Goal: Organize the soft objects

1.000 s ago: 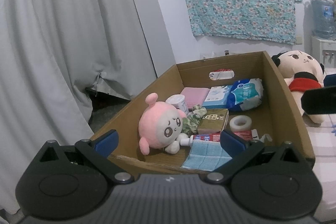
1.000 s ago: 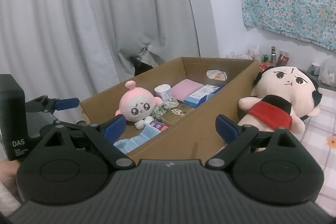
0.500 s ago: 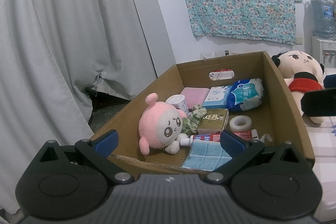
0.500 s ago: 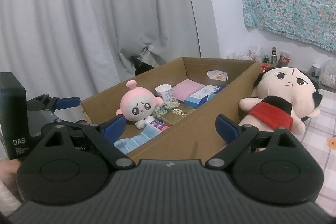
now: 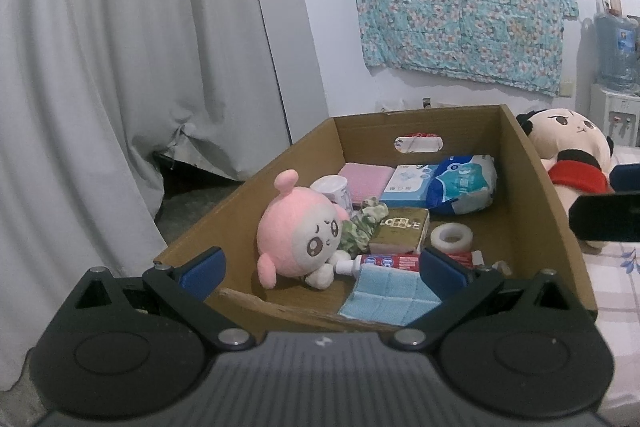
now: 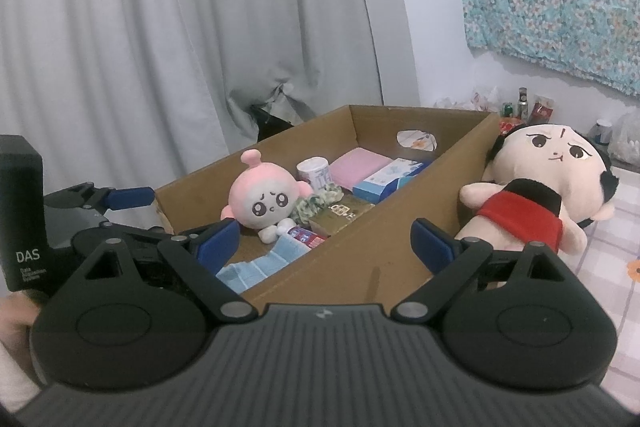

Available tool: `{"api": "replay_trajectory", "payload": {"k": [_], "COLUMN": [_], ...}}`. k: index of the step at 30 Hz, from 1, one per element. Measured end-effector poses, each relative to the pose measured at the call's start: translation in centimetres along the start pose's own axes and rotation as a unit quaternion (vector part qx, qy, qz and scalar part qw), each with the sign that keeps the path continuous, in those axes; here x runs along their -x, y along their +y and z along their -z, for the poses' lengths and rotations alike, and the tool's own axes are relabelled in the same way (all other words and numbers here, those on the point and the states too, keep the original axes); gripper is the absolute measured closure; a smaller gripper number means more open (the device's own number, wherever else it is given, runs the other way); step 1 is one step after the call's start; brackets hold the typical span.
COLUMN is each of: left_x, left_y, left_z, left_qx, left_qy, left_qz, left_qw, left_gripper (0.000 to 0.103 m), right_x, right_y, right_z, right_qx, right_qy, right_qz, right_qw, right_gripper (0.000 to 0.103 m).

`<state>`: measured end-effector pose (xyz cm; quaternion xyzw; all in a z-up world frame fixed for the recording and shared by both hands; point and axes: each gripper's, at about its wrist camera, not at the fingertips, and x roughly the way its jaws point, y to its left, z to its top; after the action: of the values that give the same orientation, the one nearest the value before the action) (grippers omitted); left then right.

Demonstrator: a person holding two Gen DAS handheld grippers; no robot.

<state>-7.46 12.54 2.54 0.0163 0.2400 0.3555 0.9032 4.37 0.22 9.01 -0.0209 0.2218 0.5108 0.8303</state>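
Note:
A cardboard box holds a pink round plush, a blue cloth, a green scrunchie, a pink pad and a blue tissue pack. A big doll with black hair and red top lies outside the box on its right. My left gripper is open and empty, in front of the box's near wall. My right gripper is open and empty, before the box's right wall and the doll.
Also in the box: a toothpaste tube, a tape roll, a brown packet and a white cup. Grey curtains hang left. A checked bedsheet lies under the doll. A water dispenser stands far right.
Both views have barely shifted; the right gripper has drifted slightly. Both grippers stay open and nothing in the box has moved.

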Motion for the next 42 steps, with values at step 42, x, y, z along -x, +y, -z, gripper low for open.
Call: {"api": "replay_trajectory", "payload": {"k": [42], "left_x": [-0.33], "left_y": [-0.37], "left_z": [-0.11], "left_qx": [-0.021], "left_qy": [-0.001], "left_qz": [-0.008], "left_qw": [0.9997], "left_gripper": [0.0], "right_x": [0.34], "right_y": [0.02], "right_z": [-0.37], "right_qx": [0.001], "right_qy": [-0.007], "right_qz": [0.001], "right_qw": [1.0], "right_gripper": [0.01]}}
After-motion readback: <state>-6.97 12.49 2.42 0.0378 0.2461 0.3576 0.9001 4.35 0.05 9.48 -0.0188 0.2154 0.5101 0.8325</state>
